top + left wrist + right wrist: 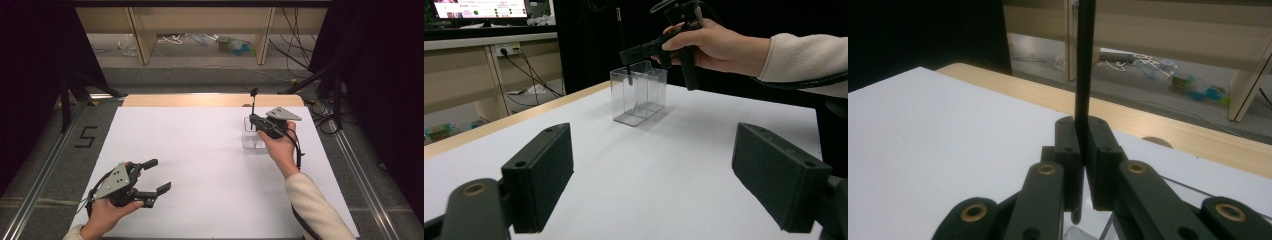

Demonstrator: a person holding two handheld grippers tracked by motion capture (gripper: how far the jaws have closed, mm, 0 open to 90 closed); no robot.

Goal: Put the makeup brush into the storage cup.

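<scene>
Right gripper [255, 121] clenched on the thin black rod [1084, 60], holding it upright with its lower end inside the clear box [639, 97] for a straight drop; left gripper [157, 175] released, idle well apart from the box.

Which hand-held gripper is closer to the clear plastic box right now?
Right. The right hand-held gripper hangs just above the clear box, holding a thin black rod upright with its lower end inside it. The left hand-held gripper sits open, far across the table.
</scene>
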